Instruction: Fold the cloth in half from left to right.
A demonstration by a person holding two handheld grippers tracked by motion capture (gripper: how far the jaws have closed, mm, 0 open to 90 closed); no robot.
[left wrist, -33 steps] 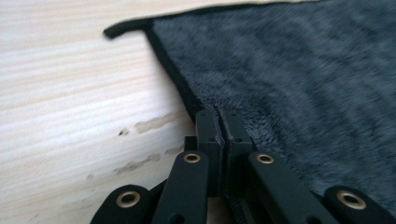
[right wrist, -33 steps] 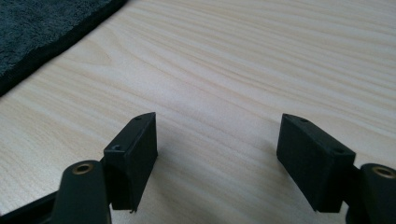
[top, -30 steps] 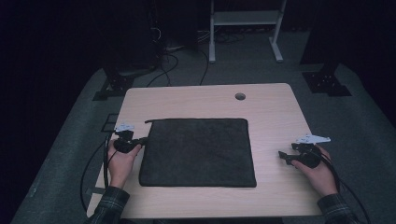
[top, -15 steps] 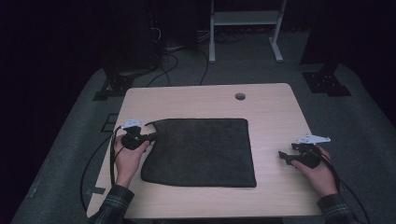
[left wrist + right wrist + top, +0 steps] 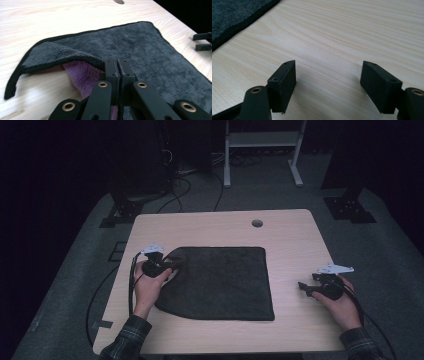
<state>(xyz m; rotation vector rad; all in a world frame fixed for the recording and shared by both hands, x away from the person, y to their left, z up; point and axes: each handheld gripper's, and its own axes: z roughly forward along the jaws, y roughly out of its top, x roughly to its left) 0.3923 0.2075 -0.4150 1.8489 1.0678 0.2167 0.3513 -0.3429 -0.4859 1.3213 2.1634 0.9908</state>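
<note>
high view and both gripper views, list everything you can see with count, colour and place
towel: one, dark grey with a purple underside, flat on the middle of the table, its left edge lifted and folded inward
table: one, light wood, under everything
cable hole: one, round, in the table's far side
white frame: one, on the floor beyond the table
floor cables: several, black, on the grey floor behind the table
left gripper: one, black, fingers shut on the towel's left edge
right gripper: one, black, fingers open over bare wood, right of the towel
hands: two, plaid sleeves, one on each gripper
</note>
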